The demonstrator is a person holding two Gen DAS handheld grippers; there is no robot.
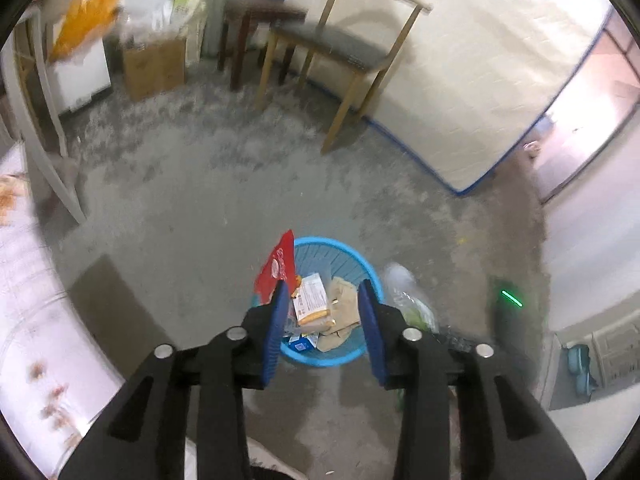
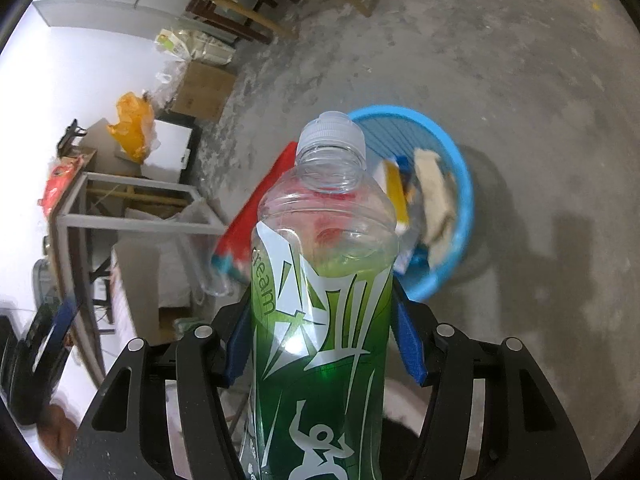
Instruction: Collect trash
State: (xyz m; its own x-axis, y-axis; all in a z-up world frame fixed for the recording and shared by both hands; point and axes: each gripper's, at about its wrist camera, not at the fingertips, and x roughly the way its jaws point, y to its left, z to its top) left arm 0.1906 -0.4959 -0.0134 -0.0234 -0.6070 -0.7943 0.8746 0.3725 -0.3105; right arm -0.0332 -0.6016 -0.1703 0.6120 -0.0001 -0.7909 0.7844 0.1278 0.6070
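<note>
A blue plastic basket [image 1: 366, 270] stands on the concrete floor and holds wrappers, a beige wad and a small carton. A red wrapper [image 1: 276, 268] leans over its left rim. My left gripper [image 1: 324, 292] is open and empty, above the basket. My right gripper [image 2: 324, 312] is shut on a clear plastic bottle with a green label [image 2: 324, 280], cap pointing toward the basket [image 2: 460, 184]. That bottle shows blurred in the left wrist view [image 1: 404, 292], right of the basket.
A wooden chair [image 1: 344, 48] and a dark stool [image 1: 256, 28] stand at the far wall beside a leaning mattress [image 1: 480, 80]. A cardboard box [image 1: 154, 66] and an orange bag [image 1: 84, 20] are at the left. A metal-frame table [image 2: 132, 208] stands left.
</note>
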